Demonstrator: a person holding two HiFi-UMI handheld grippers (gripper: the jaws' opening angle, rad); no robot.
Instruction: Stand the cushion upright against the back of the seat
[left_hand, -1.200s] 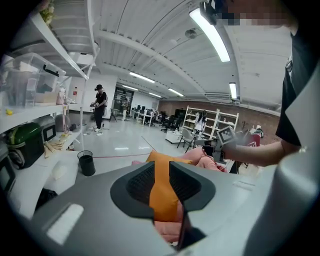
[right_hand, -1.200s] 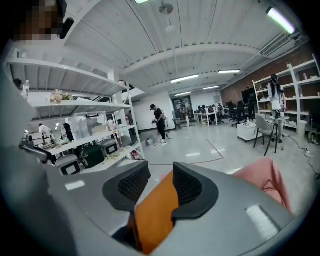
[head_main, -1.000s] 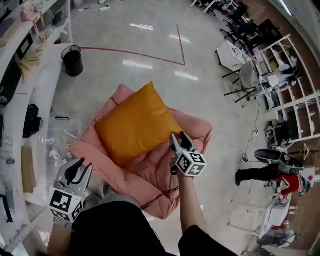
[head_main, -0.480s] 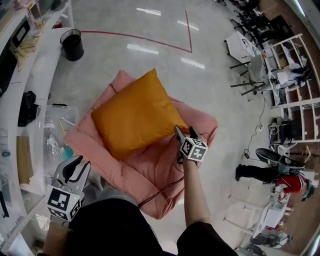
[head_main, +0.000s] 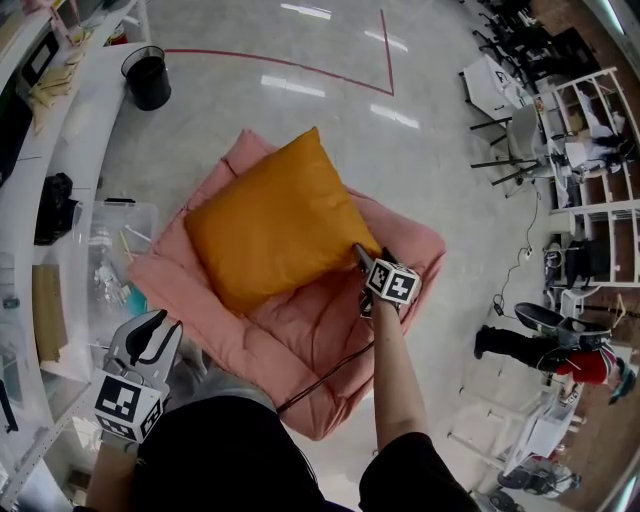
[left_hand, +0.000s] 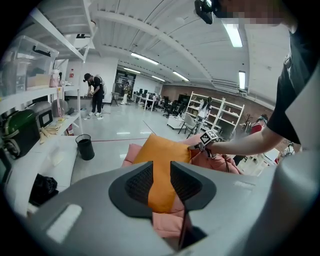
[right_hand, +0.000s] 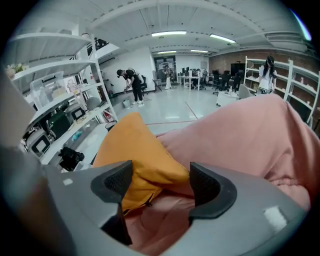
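**A:** What lies around the left gripper (head_main: 160, 330)?

**B:** A white counter (head_main: 85, 135) runs along its left side. A clear plastic box (head_main: 140, 215) with small items inside sits just ahead of it, and a black object (head_main: 55, 208) lies farther along the counter. Far ahead, 1 black bin (head_main: 147, 78) stands on the glossy floor (head_main: 300, 130).

**A:** And around the right gripper (head_main: 368, 258)?

**B:** A dark cable (head_main: 330, 375) trails just behind it. Well off to its right stand white shelving (head_main: 595, 190) and a person in a red top (head_main: 578, 362). Far ahead, a red line (head_main: 300, 62) crosses the floor, with office chairs (head_main: 500, 95) to the right of it.

**A:** Anyone else?

**B:** 1 person in dark clothes (left_hand: 95, 92) stands at the counter's far end.
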